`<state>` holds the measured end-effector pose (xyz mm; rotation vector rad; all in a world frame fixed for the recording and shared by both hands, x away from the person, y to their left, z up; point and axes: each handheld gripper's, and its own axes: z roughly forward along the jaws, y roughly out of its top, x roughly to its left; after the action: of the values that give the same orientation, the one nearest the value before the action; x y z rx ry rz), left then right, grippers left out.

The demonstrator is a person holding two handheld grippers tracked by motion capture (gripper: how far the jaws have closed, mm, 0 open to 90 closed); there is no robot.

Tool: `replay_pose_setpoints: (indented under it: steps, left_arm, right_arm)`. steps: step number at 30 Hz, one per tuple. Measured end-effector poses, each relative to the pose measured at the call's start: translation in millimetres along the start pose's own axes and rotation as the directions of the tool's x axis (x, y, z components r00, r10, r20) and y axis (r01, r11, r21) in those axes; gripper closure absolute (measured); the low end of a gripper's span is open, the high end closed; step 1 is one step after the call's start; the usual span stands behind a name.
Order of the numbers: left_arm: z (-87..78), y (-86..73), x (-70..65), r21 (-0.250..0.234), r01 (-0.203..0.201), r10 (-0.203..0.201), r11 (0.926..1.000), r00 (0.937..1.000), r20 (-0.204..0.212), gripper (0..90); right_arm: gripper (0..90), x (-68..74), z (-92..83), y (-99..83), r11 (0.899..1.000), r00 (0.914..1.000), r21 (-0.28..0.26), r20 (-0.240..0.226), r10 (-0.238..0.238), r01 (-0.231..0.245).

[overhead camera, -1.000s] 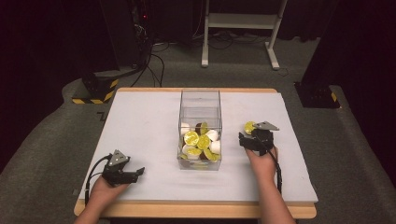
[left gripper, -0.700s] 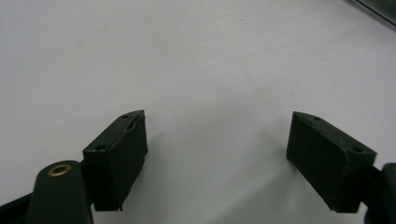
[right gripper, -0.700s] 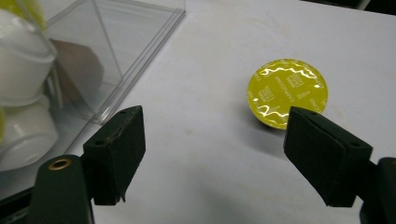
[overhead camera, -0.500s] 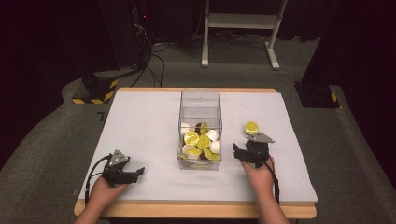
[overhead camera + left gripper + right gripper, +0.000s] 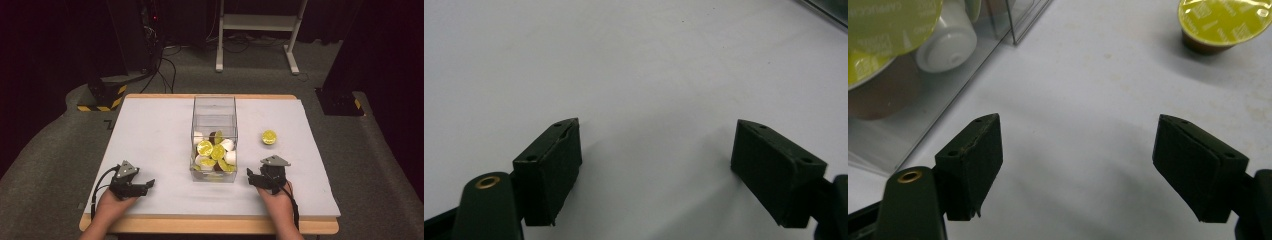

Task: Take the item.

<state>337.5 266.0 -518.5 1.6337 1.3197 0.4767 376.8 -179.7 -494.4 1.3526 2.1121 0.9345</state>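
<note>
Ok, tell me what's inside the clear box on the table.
The clear box holds a pile of coffee capsules: yellow-green foil lids, white cups and a few brown ones. Its upper half is empty. Capsules buried under the top layer are covered, so no count.

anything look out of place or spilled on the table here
One thing stands out: a single yellow-lidded capsule sits upright on the white table, apart from the clear box that holds the other capsules. Nothing looks spilled or damaged. Both tools, left and right, are open and hold nothing.
</note>
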Motion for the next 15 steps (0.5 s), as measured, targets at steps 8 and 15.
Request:
replay_pose_setpoints:
  steps: [8,15]
  left_arm:
    - [0.0,-0.1,-0.2,-0.001,0.003,-0.003,1.0000,1.0000,0.000,20.5]
    - [0.1,-0.1,-0.3,-0.002,0.003,-0.003,1.0000,1.0000,-0.001,20.5]
  right_arm:
    - [19.4,4.1,0.9,-8.6,0.998,0.9998,0.056,0.000,-0.020,0.020]
    - [18.6,3.4,2.1,-10.8,0.998,1.0000,0.057,-0.006,0.000,0.000]
